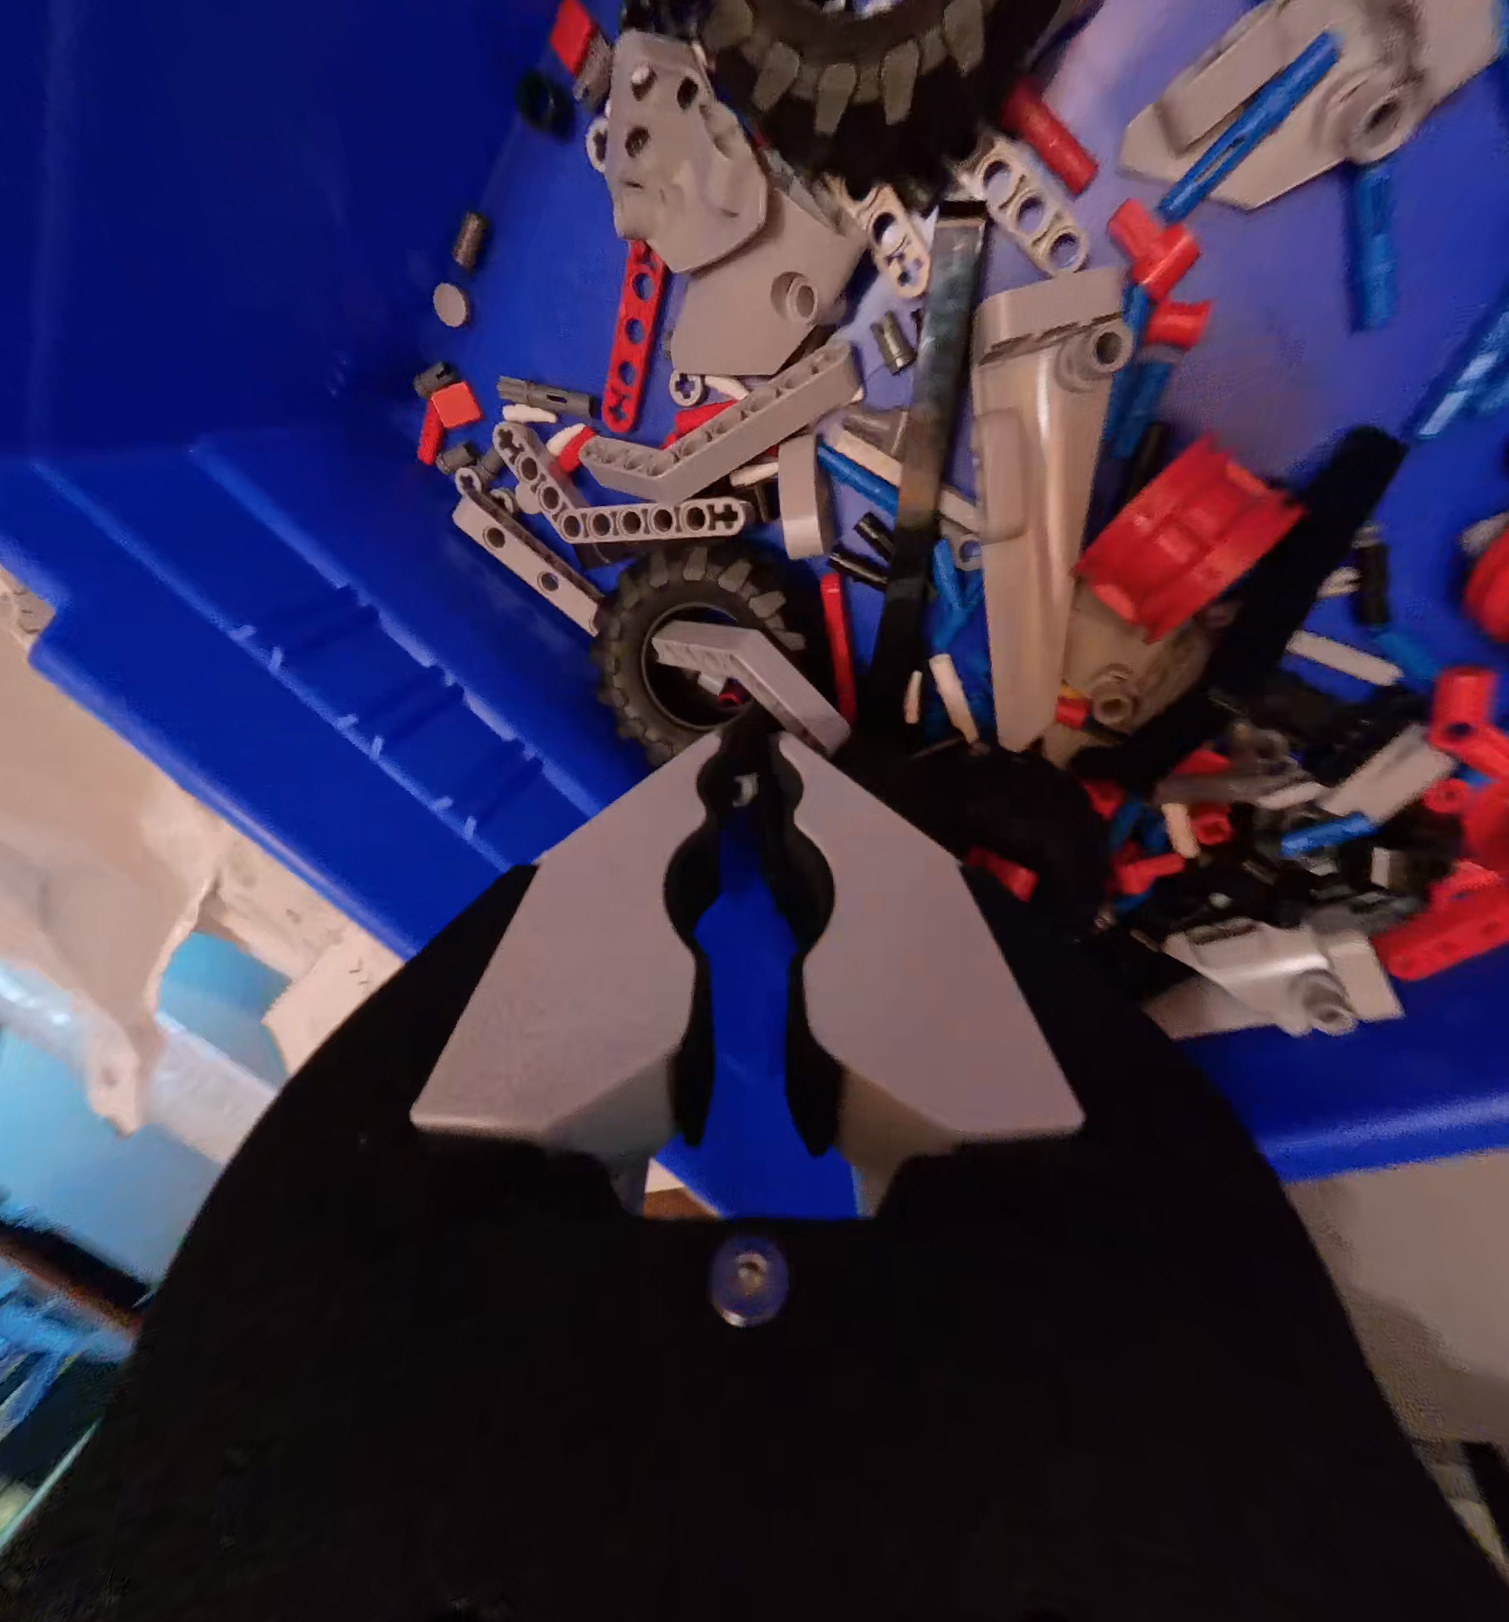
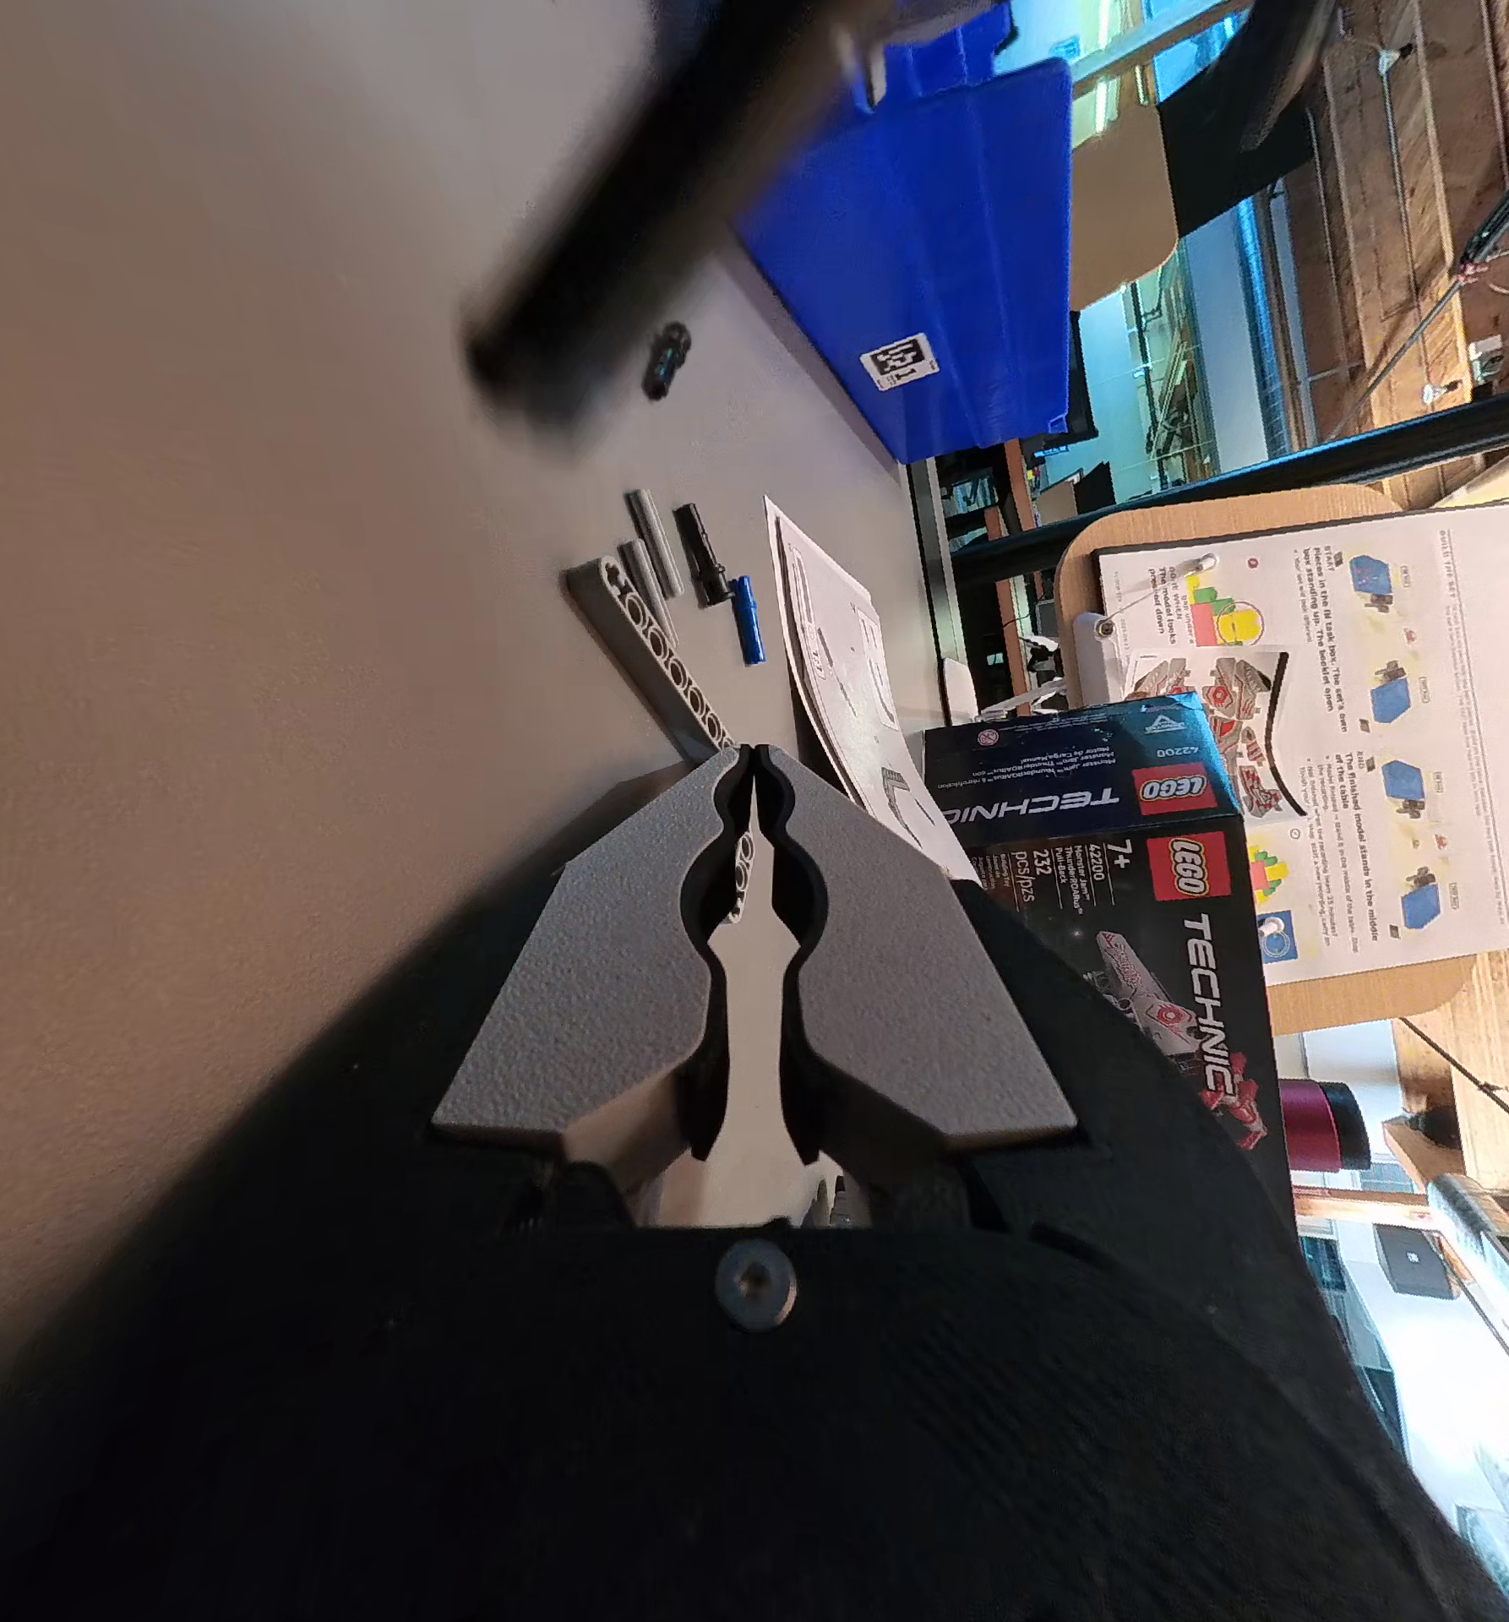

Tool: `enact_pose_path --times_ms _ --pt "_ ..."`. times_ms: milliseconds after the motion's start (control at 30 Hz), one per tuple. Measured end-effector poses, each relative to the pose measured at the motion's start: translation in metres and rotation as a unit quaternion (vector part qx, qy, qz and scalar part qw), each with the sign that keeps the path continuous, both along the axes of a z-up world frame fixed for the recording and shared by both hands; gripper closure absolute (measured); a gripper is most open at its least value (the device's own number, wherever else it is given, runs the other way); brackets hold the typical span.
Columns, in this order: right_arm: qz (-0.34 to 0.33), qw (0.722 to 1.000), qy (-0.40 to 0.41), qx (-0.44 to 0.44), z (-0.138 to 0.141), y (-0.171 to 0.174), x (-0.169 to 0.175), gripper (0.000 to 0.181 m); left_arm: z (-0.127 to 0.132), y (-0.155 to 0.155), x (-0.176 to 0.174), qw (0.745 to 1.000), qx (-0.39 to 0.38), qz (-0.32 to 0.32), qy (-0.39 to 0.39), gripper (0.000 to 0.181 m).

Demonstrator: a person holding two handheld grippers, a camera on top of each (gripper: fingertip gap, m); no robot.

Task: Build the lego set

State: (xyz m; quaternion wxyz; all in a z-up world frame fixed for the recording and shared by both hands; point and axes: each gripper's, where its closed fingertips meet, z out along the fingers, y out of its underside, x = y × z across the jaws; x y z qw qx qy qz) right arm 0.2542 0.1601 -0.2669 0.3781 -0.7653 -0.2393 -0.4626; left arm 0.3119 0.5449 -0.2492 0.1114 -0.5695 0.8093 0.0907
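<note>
In the left wrist view my left gripper [image 1: 747, 733] hangs over a blue bin [image 1: 312, 614] of loose grey, red, blue and black Technic parts. Its jaws are closed, with a small grey piece [image 1: 741, 786] pinched just behind the tips. A small black tyre [image 1: 637, 649] with a grey bent beam [image 1: 751, 676] on it lies right in front of the tips. In the right wrist view my right gripper [image 2: 752, 755] is shut on the end of a long grey beam [image 2: 646, 641] that rests on the table [image 2: 251, 527].
Beside the long beam lie two grey axles [image 2: 656, 544], a black pin [image 2: 704, 555], a blue pin [image 2: 747, 619] and a small black part [image 2: 668, 360]. An instruction booklet [image 2: 830, 641], the set's box [image 2: 1172, 886] and the blue bin [image 2: 935, 246] stand beyond. A blurred black shape [image 2: 646, 219] crosses the top. Spacing between my two grippers at the tips: around 40 cm.
</note>
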Motion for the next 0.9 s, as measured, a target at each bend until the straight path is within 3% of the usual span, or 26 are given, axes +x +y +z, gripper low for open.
enact_pose_path --times_ms 33,133,233,267,367,467,533,733,867,900 --pt "0.0 1.0 0.0 0.0 0.0 0.0 0.0 0.181 -0.004 0.002 0.001 1.0 0.019 -0.007 0.011 0.178" --pt "0.0 1.0 -0.001 0.0 0.0 0.0 0.0 0.181 -0.008 -0.006 0.004 0.999 0.016 -0.035 0.025 0.181" --pt "-0.001 1.0 -0.001 0.0 0.0 0.0 0.0 0.181 -0.014 -0.048 0.022 0.99 -0.135 -0.033 -0.014 0.181" --pt "-0.001 1.0 -0.001 0.0 0.0 0.0 0.0 0.181 -0.013 -0.05 0.032 0.987 -0.152 -0.022 -0.041 0.181" --pt "-0.001 1.0 -0.002 0.0 0.0 0.0 0.0 0.181 0.002 -0.027 0.044 0.991 -0.098 -0.013 -0.089 0.181" --pt "-0.001 1.0 -0.002 0.0 0.0 0.0 0.0 0.181 0.015 -0.032 0.035 0.987 -0.139 -0.011 -0.085 0.168" --pt "-0.001 1.0 -0.001 0.0 0.0 0.0 0.0 0.181 0.017 -0.026 0.028 0.99 -0.115 -0.033 -0.07 0.166" --pt "-0.001 1.0 -0.002 0.0 0.0 0.0 0.0 0.181 -0.011 -0.036 0.026 0.982 -0.061 -0.175 -0.024 0.154" --pt "-0.002 1.0 -0.003 0.0 0.0 0.0 0.0 0.181 -0.025 -0.046 0.037 0.976 -0.078 -0.201 -0.013 0.153" --pt "-0.002 1.0 -0.003 0.0 0.0 0.0 0.0 0.181 -0.025 -0.042 0.044 0.979 -0.07 -0.191 -0.023 0.161"
